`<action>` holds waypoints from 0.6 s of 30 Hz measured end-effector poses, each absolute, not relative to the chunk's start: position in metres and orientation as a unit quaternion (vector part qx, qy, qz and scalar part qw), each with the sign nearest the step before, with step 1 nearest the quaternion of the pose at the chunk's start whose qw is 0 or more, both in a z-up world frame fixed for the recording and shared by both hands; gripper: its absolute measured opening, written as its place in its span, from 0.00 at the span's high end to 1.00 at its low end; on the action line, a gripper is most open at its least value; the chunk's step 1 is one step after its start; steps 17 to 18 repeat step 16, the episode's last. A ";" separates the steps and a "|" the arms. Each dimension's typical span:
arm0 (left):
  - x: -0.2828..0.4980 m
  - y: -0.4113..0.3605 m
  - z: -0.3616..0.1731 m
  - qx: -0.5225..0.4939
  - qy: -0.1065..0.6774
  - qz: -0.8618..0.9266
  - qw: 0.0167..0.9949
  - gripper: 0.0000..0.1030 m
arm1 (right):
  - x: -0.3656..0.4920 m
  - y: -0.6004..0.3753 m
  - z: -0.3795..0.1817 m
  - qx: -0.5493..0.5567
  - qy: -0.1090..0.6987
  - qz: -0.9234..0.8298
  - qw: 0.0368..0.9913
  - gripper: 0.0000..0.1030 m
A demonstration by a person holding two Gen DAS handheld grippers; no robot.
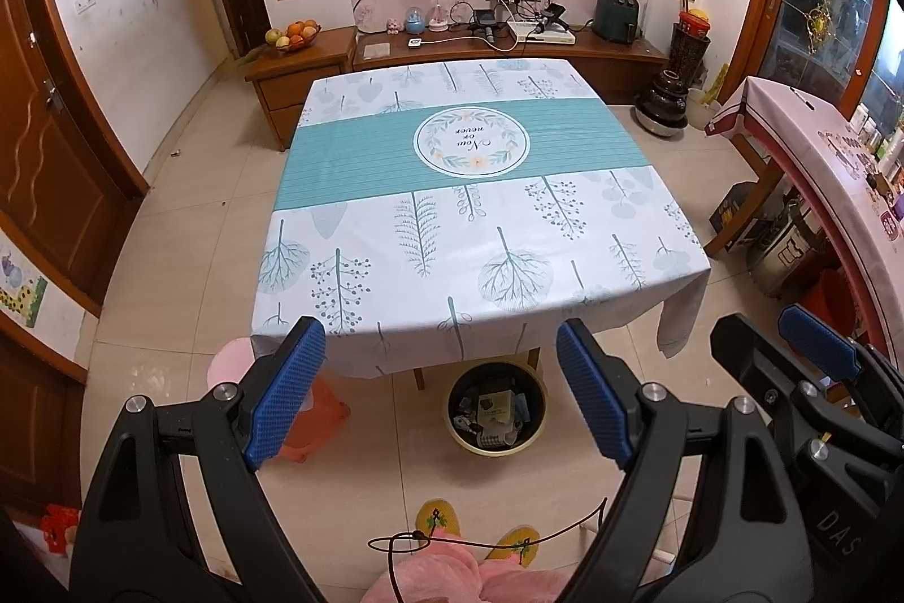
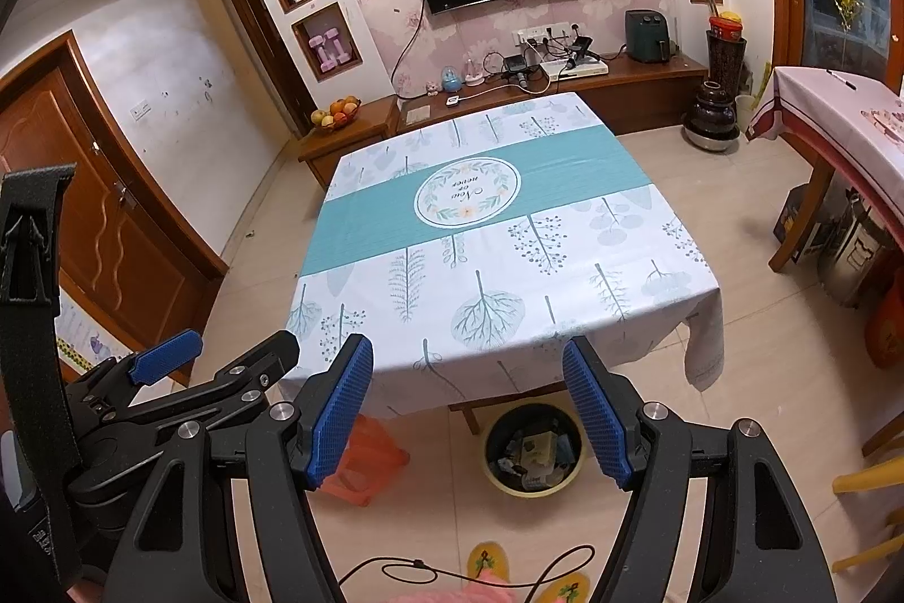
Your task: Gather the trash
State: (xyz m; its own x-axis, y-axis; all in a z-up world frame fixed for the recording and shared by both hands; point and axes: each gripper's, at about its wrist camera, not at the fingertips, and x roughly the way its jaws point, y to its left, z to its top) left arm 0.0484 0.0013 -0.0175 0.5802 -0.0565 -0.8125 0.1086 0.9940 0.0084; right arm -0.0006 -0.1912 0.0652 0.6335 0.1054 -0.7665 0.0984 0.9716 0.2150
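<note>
Both the left tool (image 1: 440, 388) and right tool (image 2: 468, 413) are held apart and empty above the filled trash bin (image 1: 497, 408), which is placed on the floor beside the worktop (image 1: 480, 218) edge for easy drop-in.

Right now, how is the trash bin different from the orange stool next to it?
The round yellow-rimmed trash bin stands in the open by the table's edge and holds scraps; the orange plastic stool sits partly under the hanging tablecloth, nothing visible on it. The bin is round, the stool boxier. Both stand on the tiled floor.
</note>
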 end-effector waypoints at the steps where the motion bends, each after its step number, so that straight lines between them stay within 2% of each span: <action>1: 0.048 0.003 -0.018 0.028 0.456 -0.046 0.888 0.20 | -0.001 -0.190 0.065 0.119 0.428 0.002 0.896 0.31; 18: 0.043 0.004 -0.023 0.030 0.459 -0.045 0.887 0.20 | -0.001 -0.191 0.066 0.120 0.428 0.001 0.896 0.31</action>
